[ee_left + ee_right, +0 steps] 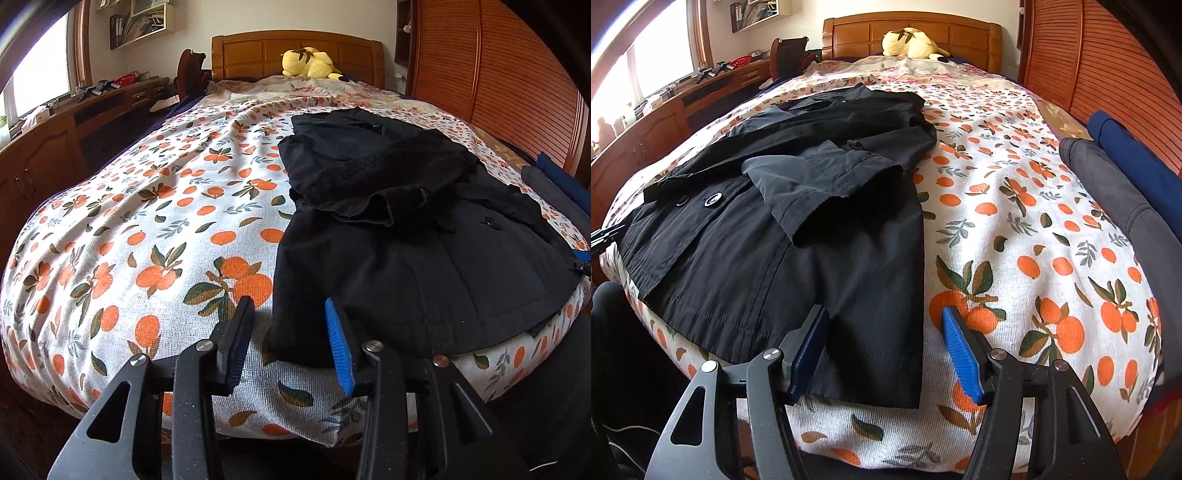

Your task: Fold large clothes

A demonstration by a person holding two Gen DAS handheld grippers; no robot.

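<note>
The black coat (424, 251) lies flat on the orange-print bedspread (155, 229), sleeves folded in, with the left gripper (290, 343) and right gripper (886, 350) both spread at its near hem corners

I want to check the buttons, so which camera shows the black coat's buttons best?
The right wrist view: two glossy round buttons sit lit on the black coat. The left wrist view shows only one dim button.

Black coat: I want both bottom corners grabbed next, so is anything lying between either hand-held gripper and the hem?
Nothing visible. The left hand-held gripper and right hand-held gripper are both open at the black coat hem corners, with only the bedsheet beneath.
</note>
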